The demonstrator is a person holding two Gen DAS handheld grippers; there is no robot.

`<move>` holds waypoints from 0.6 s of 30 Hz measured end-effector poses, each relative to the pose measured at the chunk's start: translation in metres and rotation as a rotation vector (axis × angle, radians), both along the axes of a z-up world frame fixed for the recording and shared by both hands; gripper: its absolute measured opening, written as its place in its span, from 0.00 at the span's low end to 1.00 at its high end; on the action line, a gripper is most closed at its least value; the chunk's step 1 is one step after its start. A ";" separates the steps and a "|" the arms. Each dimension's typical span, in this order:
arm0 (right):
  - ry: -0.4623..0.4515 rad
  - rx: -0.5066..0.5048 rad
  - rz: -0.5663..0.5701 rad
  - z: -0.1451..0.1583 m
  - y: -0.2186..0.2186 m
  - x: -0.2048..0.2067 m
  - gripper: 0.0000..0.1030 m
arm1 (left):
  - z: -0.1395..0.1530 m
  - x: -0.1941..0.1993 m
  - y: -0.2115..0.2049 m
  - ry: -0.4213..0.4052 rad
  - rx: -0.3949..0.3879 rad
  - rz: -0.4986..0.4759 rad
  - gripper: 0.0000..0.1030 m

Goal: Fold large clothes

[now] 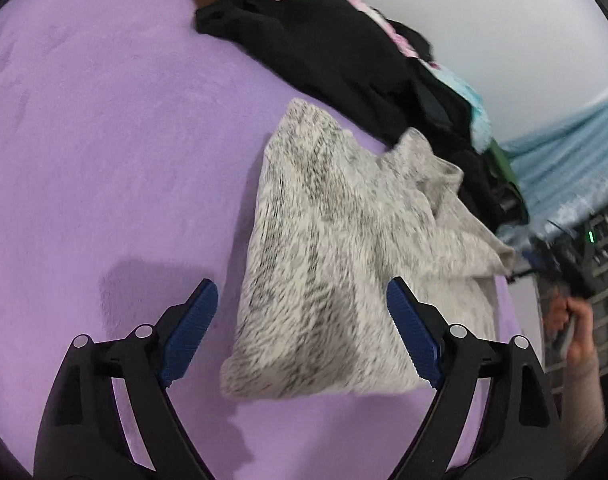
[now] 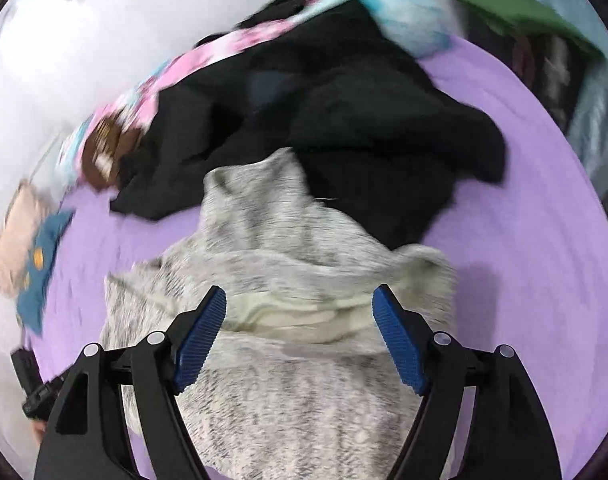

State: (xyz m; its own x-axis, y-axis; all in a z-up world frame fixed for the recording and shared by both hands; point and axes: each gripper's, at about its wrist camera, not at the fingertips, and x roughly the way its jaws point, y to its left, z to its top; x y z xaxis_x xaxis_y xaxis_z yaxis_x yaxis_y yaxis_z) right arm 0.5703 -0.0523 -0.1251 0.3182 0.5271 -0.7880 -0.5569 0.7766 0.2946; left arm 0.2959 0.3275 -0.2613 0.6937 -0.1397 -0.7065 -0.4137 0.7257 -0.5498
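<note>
Sweater (image 1: 335, 248): grey-flecked knit, lying folded on the purple blanket (image 1: 104, 152), and I see it free of both tools.
Left gripper (image 1: 302, 334): I've got the jaws spread wide, nothing between the blue pads; it hangs over the sweater's near edge, the left pad above bare blanket.
Black clothes (image 1: 323, 56): heaped just beyond the sweater, touching its far corner.
Pink patterned cloth (image 2: 208, 64): under the black heap, against the white wall.
Right gripper (image 2: 300, 336): jaws wide apart too, pinching nothing; I'm above the sweater's pale rumpled fold, picture blurred.
Hand (image 1: 575, 328): at the left view's right edge, holding the other tool.
</note>
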 end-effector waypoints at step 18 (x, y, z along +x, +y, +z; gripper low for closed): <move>0.025 -0.333 0.633 -0.057 0.218 -0.066 0.78 | -0.068 -0.025 0.015 -0.157 -0.216 -0.188 0.82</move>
State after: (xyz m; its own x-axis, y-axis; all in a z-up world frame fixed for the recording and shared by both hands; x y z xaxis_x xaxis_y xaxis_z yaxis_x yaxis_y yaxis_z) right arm 0.5045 0.1661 -0.1823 0.0106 0.3349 -0.9422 -0.9268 0.3571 0.1165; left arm 0.2711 0.3429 -0.3295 0.7398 -0.4106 -0.5330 -0.1818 0.6408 -0.7459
